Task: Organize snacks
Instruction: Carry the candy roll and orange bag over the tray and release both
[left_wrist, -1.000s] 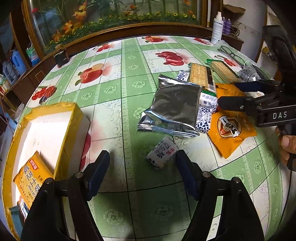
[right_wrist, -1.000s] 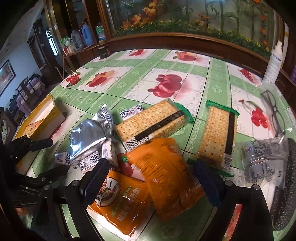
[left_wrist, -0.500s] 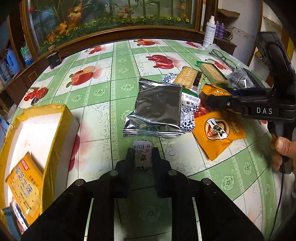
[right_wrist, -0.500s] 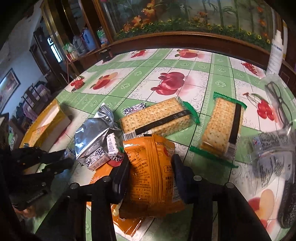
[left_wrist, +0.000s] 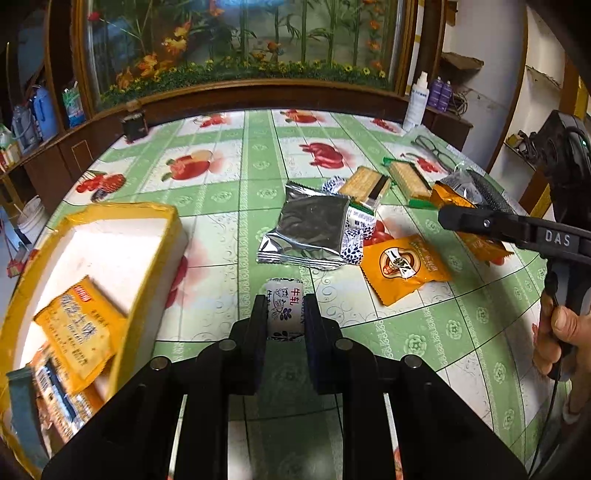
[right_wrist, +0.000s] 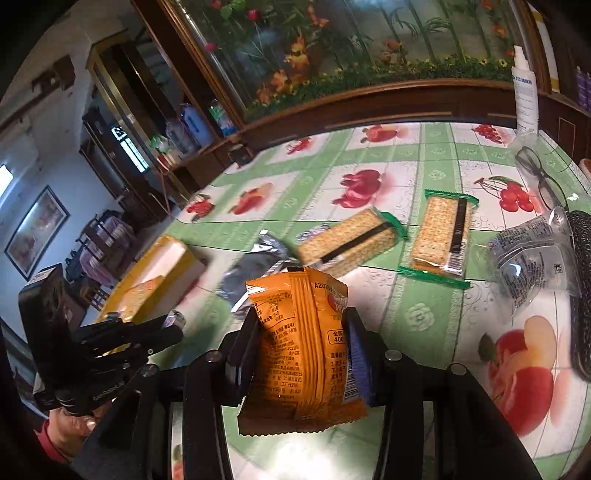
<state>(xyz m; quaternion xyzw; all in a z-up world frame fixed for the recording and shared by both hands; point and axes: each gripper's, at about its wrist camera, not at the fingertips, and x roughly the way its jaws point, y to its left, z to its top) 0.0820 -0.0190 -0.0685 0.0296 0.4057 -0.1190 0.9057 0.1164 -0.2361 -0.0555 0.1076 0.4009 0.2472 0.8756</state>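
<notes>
1. The left gripper (left_wrist: 285, 314) is clamped on a small white candy packet (left_wrist: 284, 308) with blue and red print; the packet stands between the two pads, its top end poking out ahead of them.
2. The right gripper (right_wrist: 301, 347) is closed on an orange snack bag (right_wrist: 301, 350), printed back facing the camera, held upright and clear of the tablecloth (right_wrist: 424, 314).
3. Ahead and to the left of the left gripper sits the yellow box (left_wrist: 147, 236), open, with an orange packet (left_wrist: 79, 325) lying inside; a further packet below it is too blurred to name.
4. Just beyond the left gripper's tips lies a silver foil pouch (left_wrist: 310, 229), and to its right a second orange bag (left_wrist: 402, 267) flat on the cloth.
5. Past the right gripper lie two cracker packs (right_wrist: 441, 236), side by side but apart, with a clear plastic wrapper (right_wrist: 528, 258) and glasses (right_wrist: 539, 177) to their right.
</notes>
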